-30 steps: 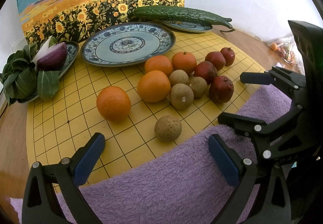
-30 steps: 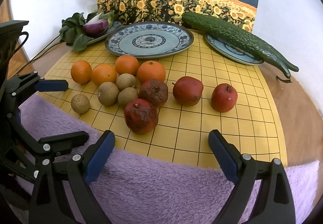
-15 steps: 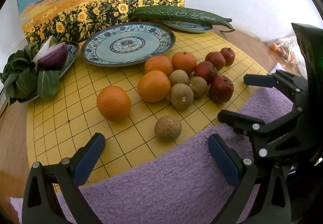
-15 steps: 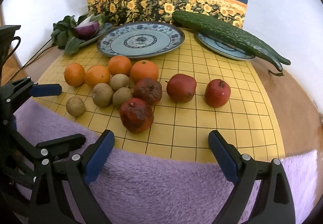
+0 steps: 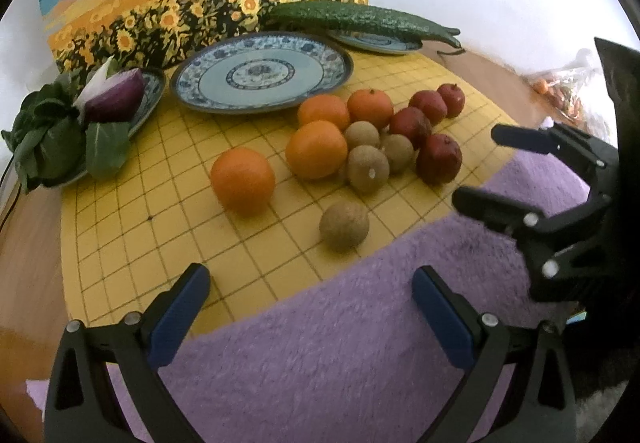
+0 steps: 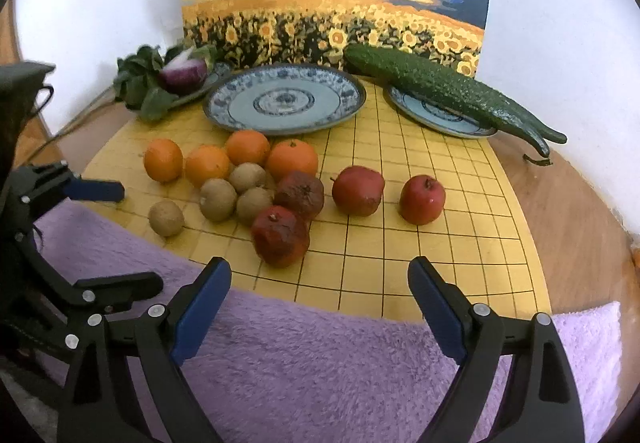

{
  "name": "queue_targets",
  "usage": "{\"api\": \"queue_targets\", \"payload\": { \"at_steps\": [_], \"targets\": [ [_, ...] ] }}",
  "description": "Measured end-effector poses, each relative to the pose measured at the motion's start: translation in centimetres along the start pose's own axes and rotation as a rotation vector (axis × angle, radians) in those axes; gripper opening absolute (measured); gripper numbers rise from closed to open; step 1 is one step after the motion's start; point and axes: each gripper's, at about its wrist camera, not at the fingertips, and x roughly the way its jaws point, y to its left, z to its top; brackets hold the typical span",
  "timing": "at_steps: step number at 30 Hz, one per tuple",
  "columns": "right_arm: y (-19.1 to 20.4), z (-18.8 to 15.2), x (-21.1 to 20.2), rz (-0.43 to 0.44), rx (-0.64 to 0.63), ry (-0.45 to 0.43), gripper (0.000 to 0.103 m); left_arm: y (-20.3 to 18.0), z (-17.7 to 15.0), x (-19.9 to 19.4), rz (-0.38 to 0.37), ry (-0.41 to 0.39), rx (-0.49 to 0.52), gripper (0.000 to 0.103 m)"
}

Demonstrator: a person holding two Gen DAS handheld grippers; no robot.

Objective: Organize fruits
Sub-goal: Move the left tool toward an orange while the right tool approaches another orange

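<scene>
Over the purple towel (image 6: pixel 320 371) at the yellow grid board's (image 6: pixel 440 255) near edge, the left gripper (image 5: pixel 310 307) gapes empty while the right gripper (image 6: pixel 320 297), also empty, is closing.

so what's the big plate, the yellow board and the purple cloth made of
Big plate: looks like glazed ceramic, glossy with blue and white painted patterns. Yellow board: smooth and flat with a printed black grid; wood or plastic, cannot tell which. Purple cloth: soft fabric, probably plush or terry, going by its fuzzy, matte pile.
</scene>
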Motion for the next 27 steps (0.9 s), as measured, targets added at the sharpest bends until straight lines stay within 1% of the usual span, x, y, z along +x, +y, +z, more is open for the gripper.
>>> {"api": "queue_targets", "payload": {
  "at_steps": [4,7,9,13,17,19,22,24,25,26,27],
  "targets": [
    [-0.1,0.7,-1.6,0.004,-0.007,-0.043,0.092,0.0,0.0,-1.7,0.014,-0.018,0.016,0.103],
    [-0.3,1.4,-2.7,0.003,0.0,-0.079,0.092,0.2,0.2,-2.3,0.058,0.007,0.031,0.103],
    [-0.5,2.0,-3.5,0.007,0.004,-0.104,0.092,0.4,0.4,-2.8,0.07,0.013,0.032,0.103],
    [-0.4,3.1,-4.7,0.017,-0.012,-0.147,0.092,1.1,1.1,-4.3,0.044,-0.028,0.006,0.103],
    [0.2,4.1,-5.6,0.031,-0.048,-0.189,0.092,2.0,1.4,-5.2,-0.005,-0.077,-0.033,0.103],
    [0.4,4.6,-5.7,0.061,-0.063,-0.207,0.092,2.5,1.6,-5.4,-0.038,-0.093,-0.055,0.101],
    [0.8,5.0,-5.2,0.125,-0.088,-0.199,0.091,3.6,1.8,-5.6,-0.088,-0.125,-0.11,0.097],
    [1.2,5.1,-4.6,0.181,-0.099,-0.184,0.083,4.6,2.1,-5.5,-0.111,-0.145,-0.156,0.096],
    [1.3,5.1,-4.2,0.204,-0.105,-0.173,0.075,5.2,2.3,-5.4,-0.118,-0.153,-0.179,0.094],
    [1.5,5.2,-3.7,0.228,-0.115,-0.155,0.069,5.7,2.5,-5.1,-0.112,-0.152,-0.202,0.091],
    [1.7,5.3,-3.2,0.242,-0.124,-0.136,0.065,6.0,2.6,-4.8,-0.097,-0.147,-0.212,0.088]
  ]
}}
